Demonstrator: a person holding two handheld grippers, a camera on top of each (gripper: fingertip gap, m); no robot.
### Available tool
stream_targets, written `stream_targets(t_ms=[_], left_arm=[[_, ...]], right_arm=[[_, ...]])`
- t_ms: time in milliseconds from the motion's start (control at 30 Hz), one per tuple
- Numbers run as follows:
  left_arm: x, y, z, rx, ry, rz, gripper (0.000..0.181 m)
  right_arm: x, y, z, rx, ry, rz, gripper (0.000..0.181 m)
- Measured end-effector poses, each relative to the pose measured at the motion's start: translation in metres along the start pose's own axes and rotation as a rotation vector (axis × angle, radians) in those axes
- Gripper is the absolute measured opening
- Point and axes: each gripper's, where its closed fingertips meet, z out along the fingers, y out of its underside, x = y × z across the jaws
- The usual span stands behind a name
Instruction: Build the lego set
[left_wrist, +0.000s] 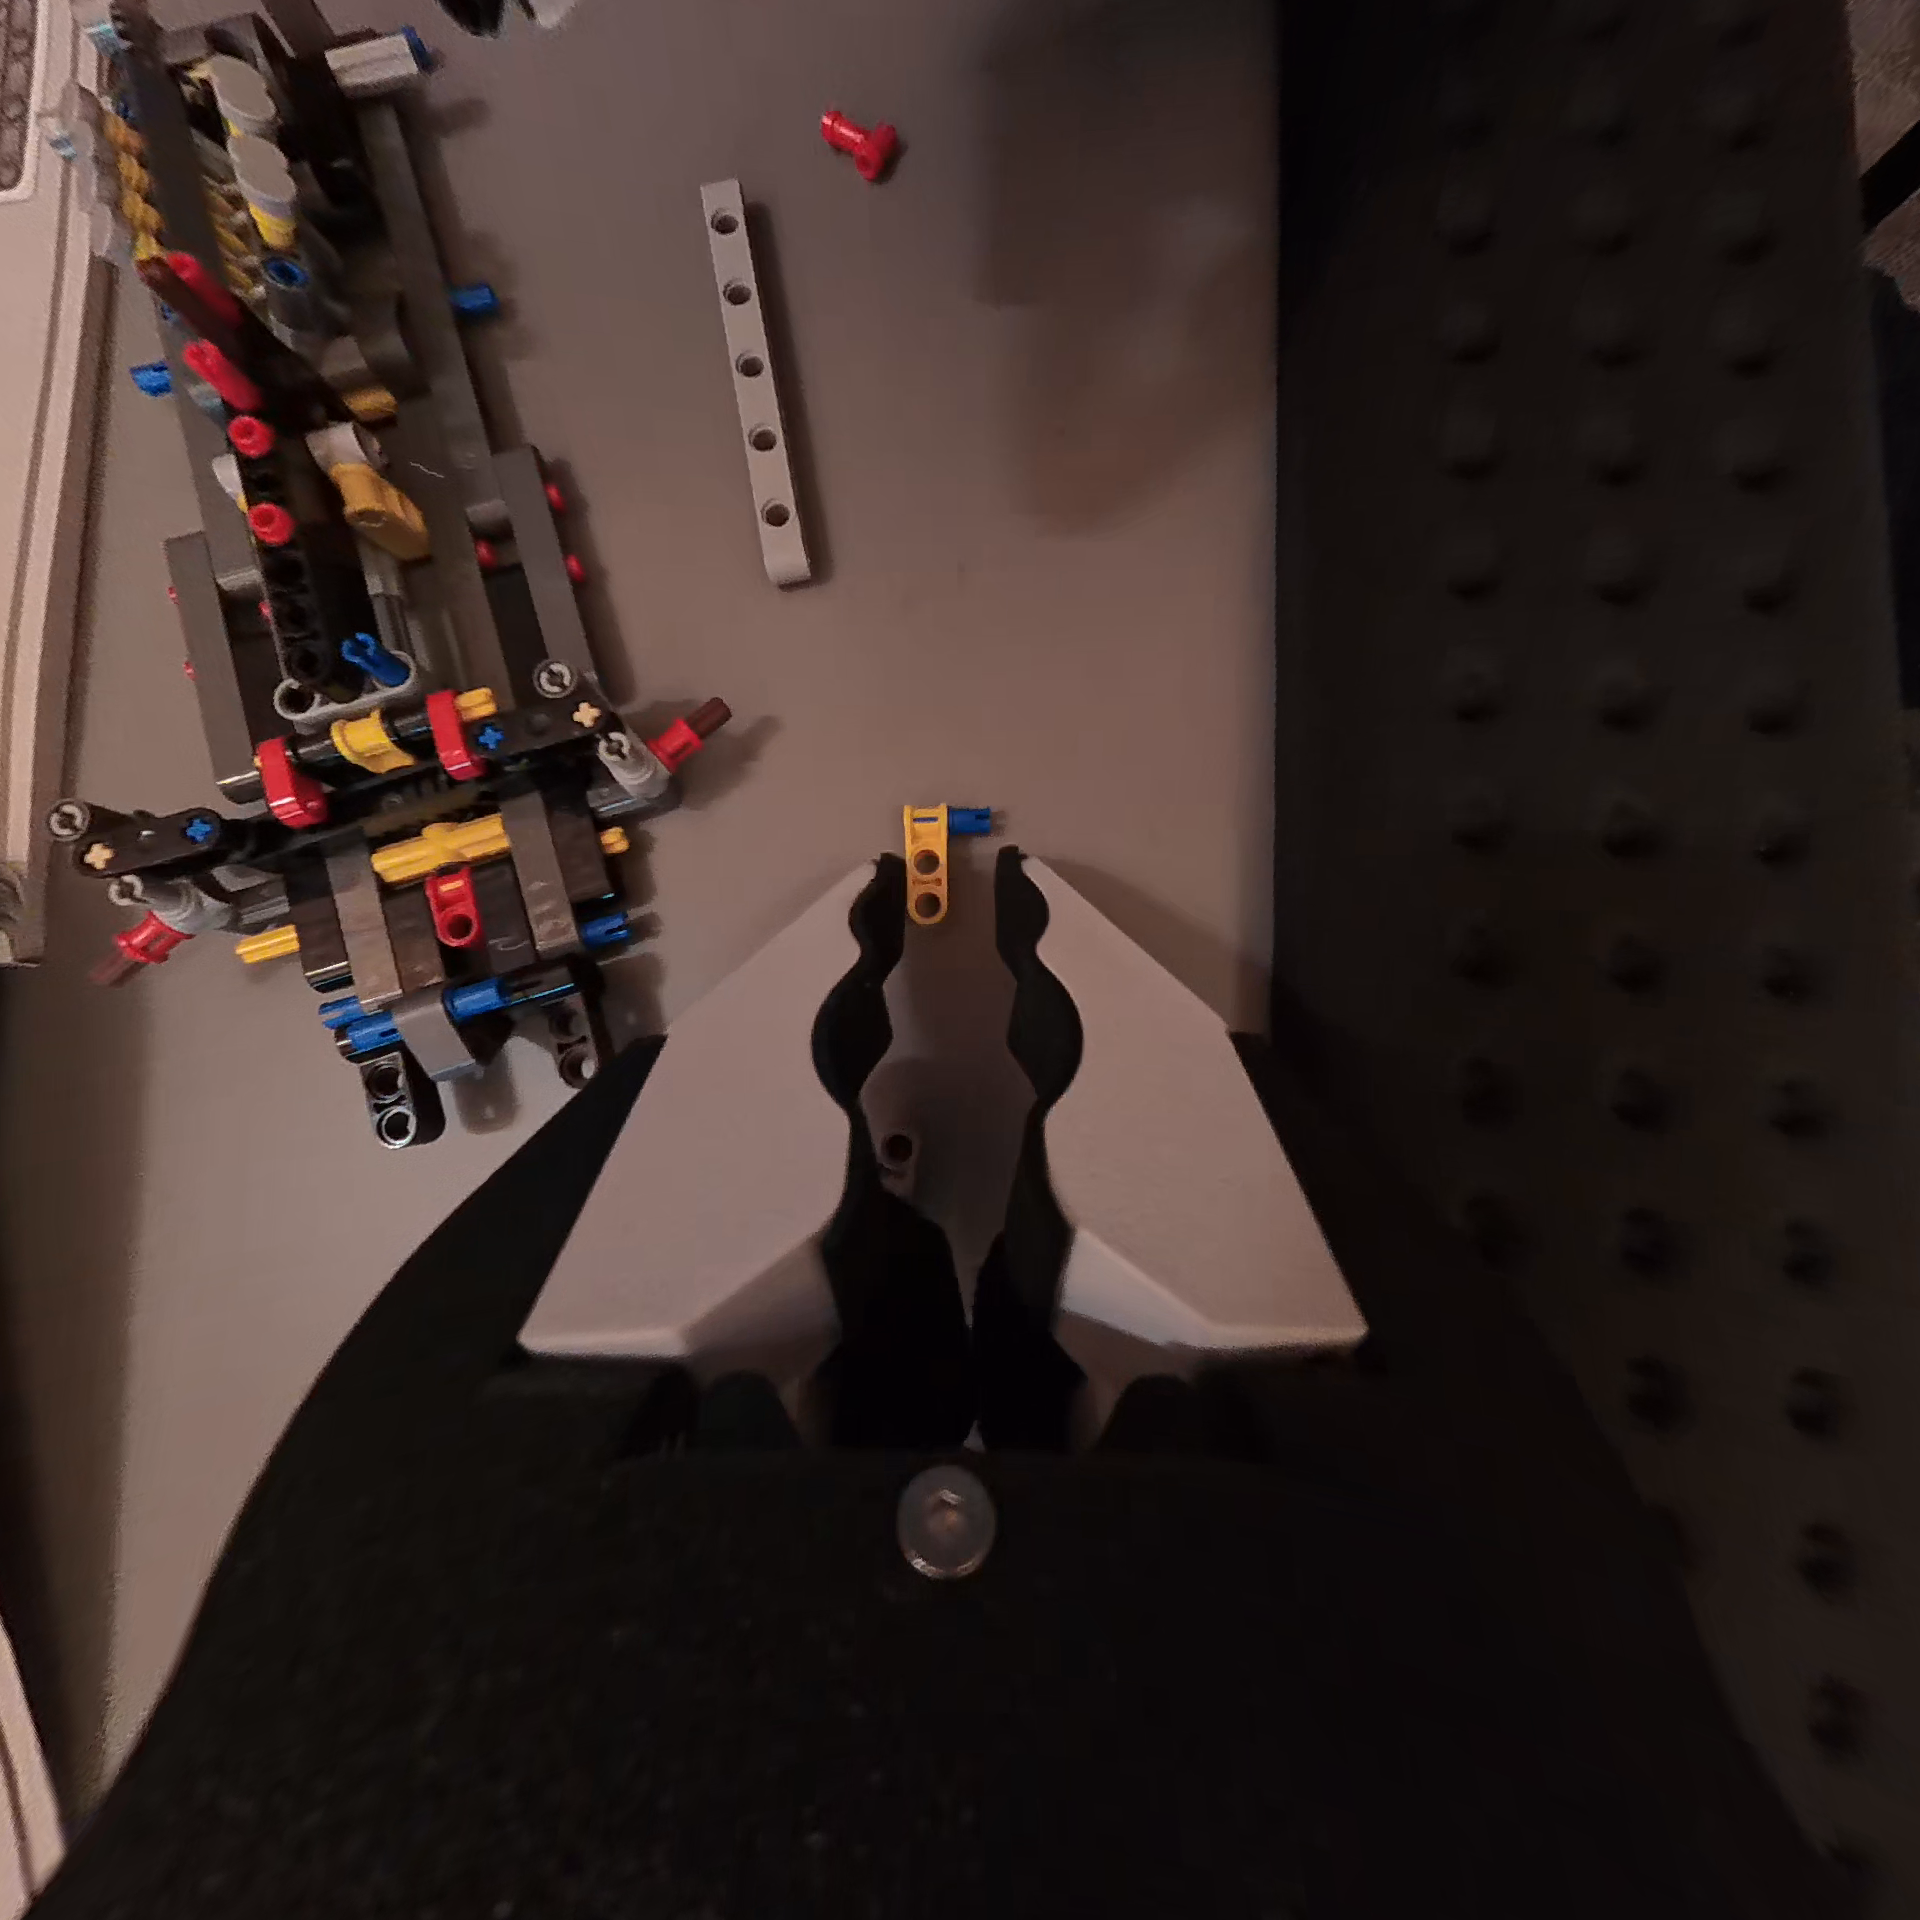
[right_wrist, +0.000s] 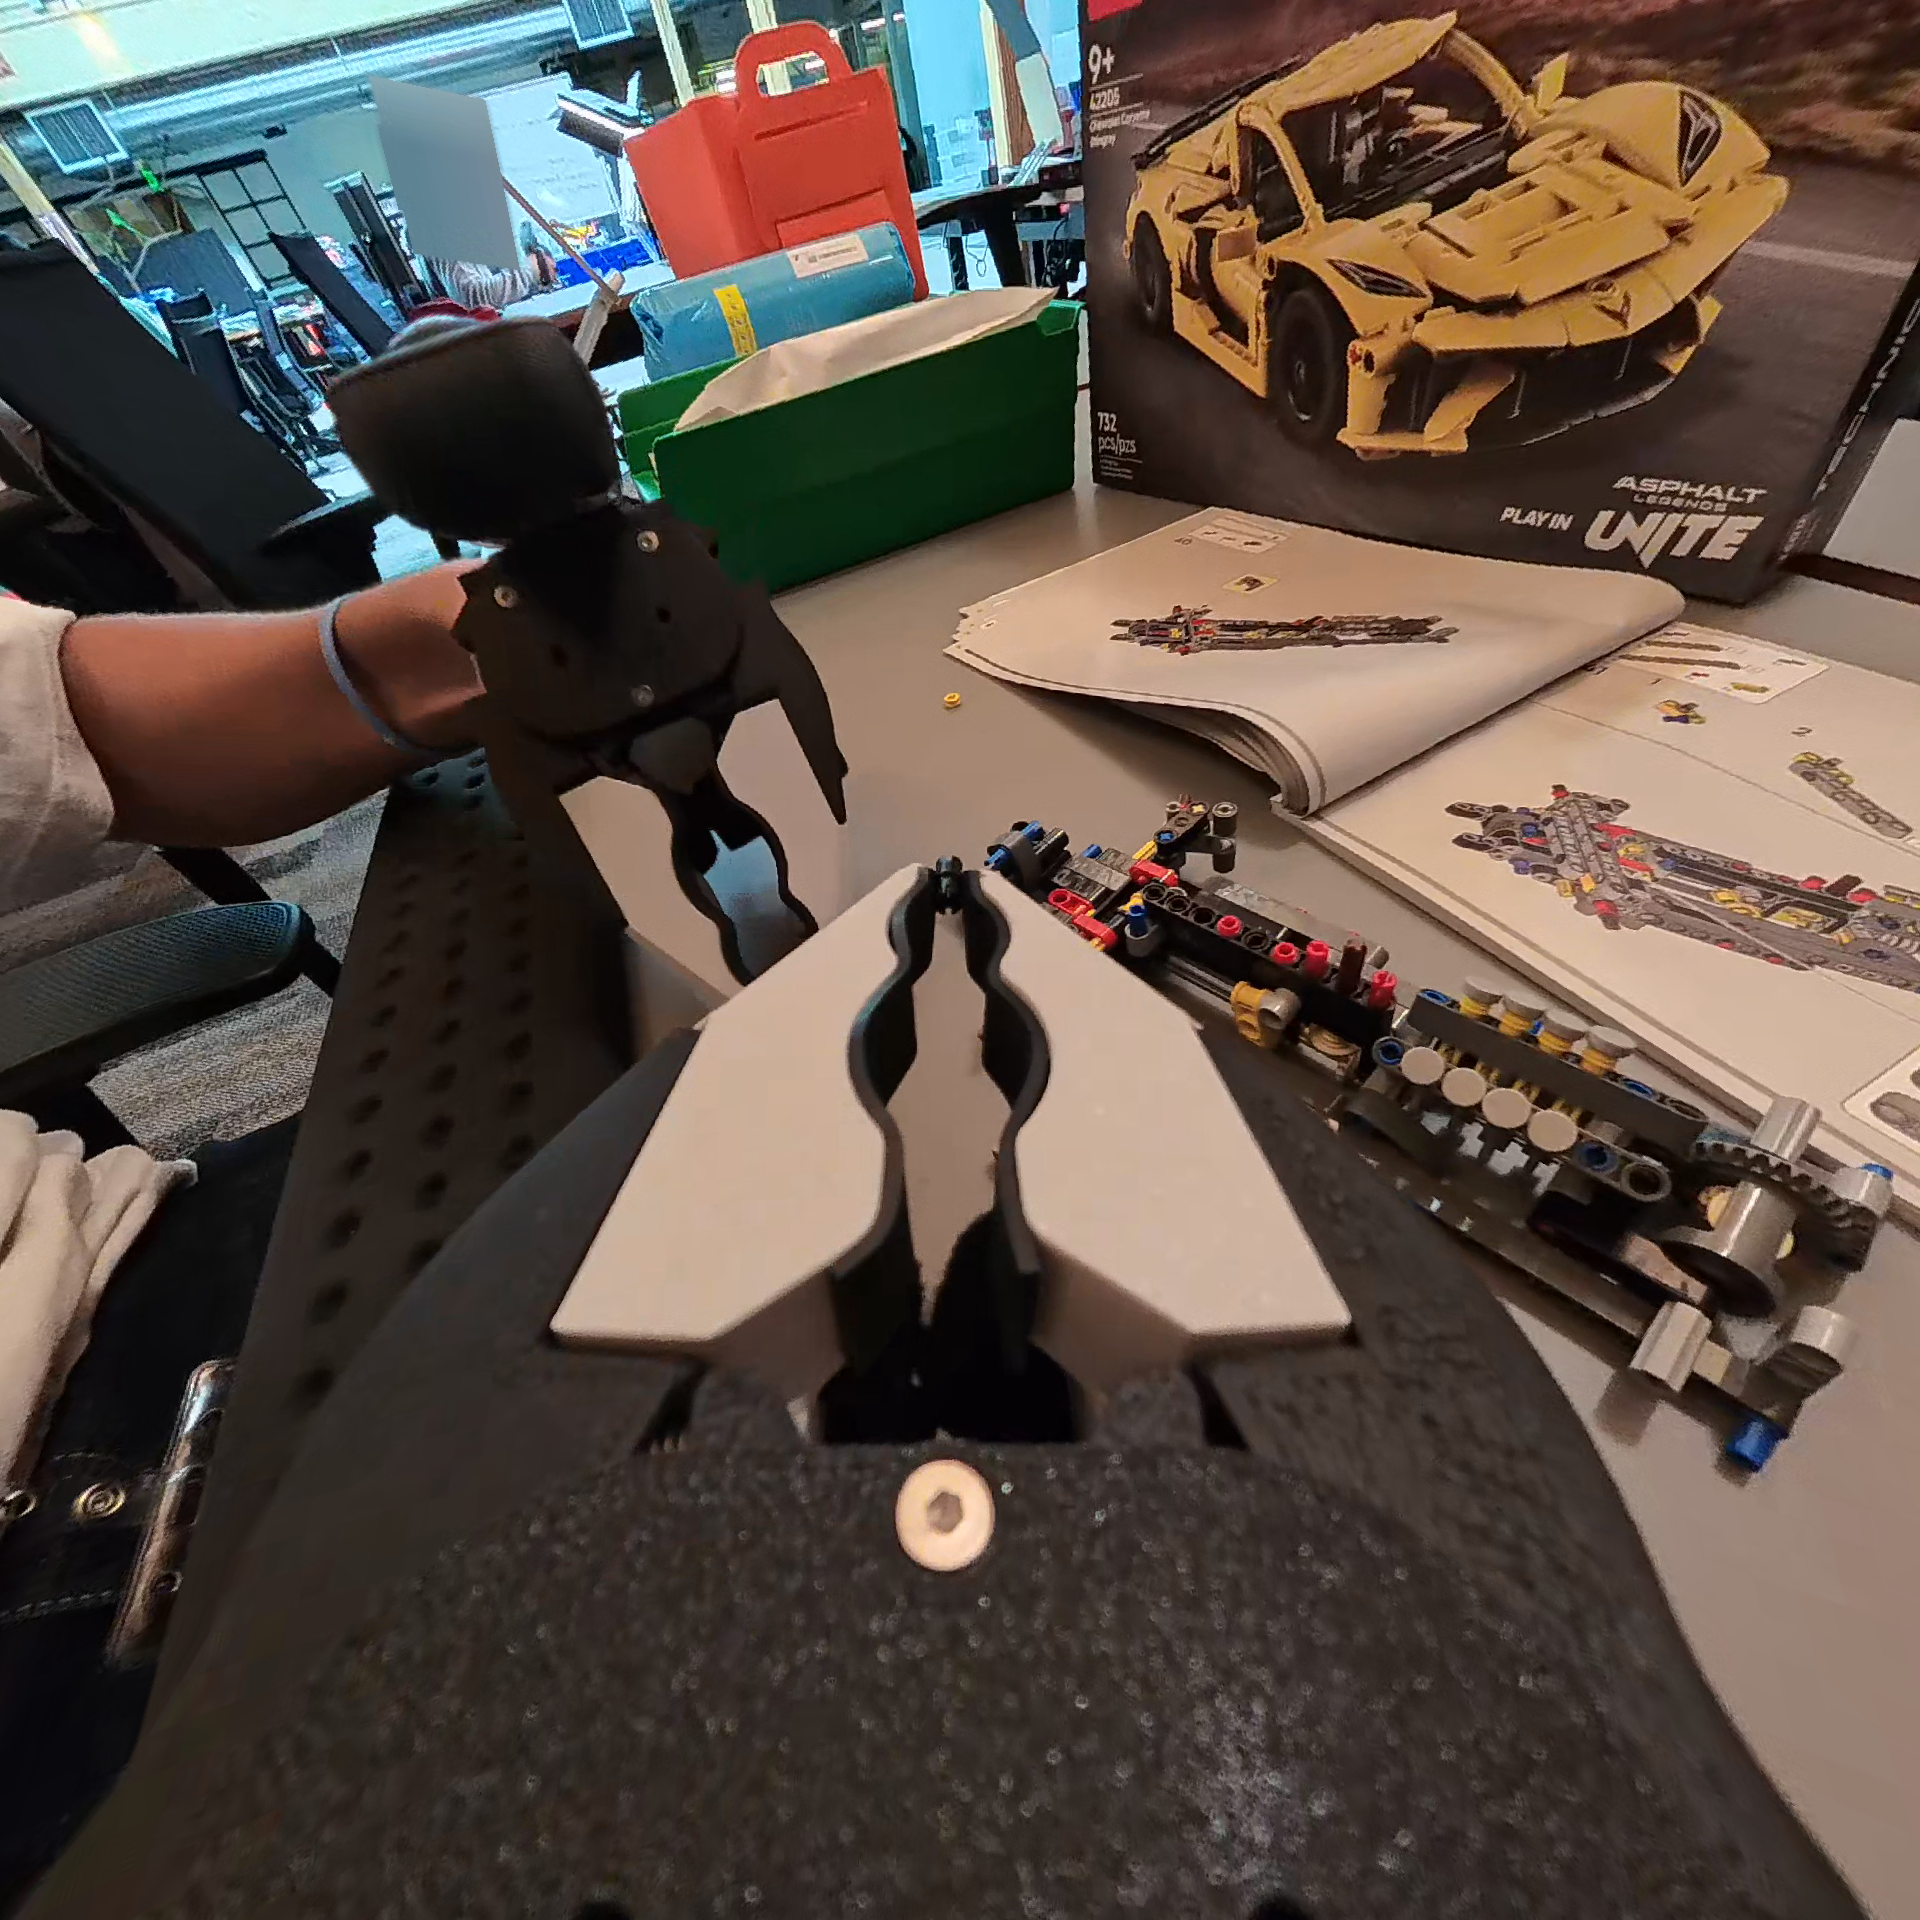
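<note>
Left hand-held gripper (left_wrist: 948, 857): jaws parted, nothing clamped. A small yellow connector (left_wrist: 924, 873) with a blue pin (left_wrist: 972, 820) in its far end lies on the grey worktop (left_wrist: 1091, 623) between the two fingertips; whether either tip touches it cannot be told. In the right wrist view the same gripper (right_wrist: 774, 951) points down at the worktop at about 10 o'clock from the right one, held by a person's hand (right_wrist: 416, 665).

Right hand-held gripper (right_wrist: 948, 878): jaws nearly closed, pinching a small black pin (right_wrist: 948, 871) at the very tips, above the worktop.

Partly built lego chassis (left_wrist: 384, 665): in the left wrist view it lies at 9 to 11 o'clock from the left gripper's tips, well apart from them. In the right wrist view the chassis (right_wrist: 1403, 1060) runs from 1 o'clock to 4 o'clock of the right gripper's tips.

Loose parts, left wrist view: a light grey five-hole beam (left_wrist: 755, 379) at 11 o'clock from the tips; a red pin (left_wrist: 860, 140) beyond it near 12 o'clock. A black studded plate (left_wrist: 1610, 831) occupies the 3 o'clock side.

Right wrist view, far side: open instruction booklet (right_wrist: 1351, 665) at 2 o'clock, the set's box (right_wrist: 1455, 260) upright behind it, a green bin (right_wrist: 862, 457) at 12 o'clock.
</note>
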Motion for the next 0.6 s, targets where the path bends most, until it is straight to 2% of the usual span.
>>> stream_targets(t_ms=[67, 167, 333, 433, 500, 600], left_arm=[[0.000, 0.000, 0.002, 0.009, 0.000, -0.004, 0.007], [-0.002, -0.003, 0.001, 0.024, -0.057, 0.089, 0.006], [-0.018, -0.035, -0.016, 0.161, -0.362, 0.412, 0.006], [-0.026, -0.050, -0.026, 0.233, -0.523, 0.533, 0.005], [-0.034, -0.055, -0.033, 0.263, -0.599, 0.533, 0.005], [-0.062, -0.057, -0.052, 0.293, -0.739, 0.413, 0.006]], right_arm=[[0.000, 0.000, 0.000, 0.001, 0.001, -0.001, 0.004], [0.002, -0.001, 0.000, 0.009, 0.013, -0.008, 0.004], [0.008, -0.008, -0.005, 0.045, 0.055, -0.024, 0.004], [0.014, -0.007, -0.006, 0.037, 0.088, -0.033, 0.004], [0.017, -0.004, -0.006, 0.017, 0.107, -0.038, 0.004], [0.027, -0.004, -0.008, 0.002, 0.208, -0.110, 0.004]])
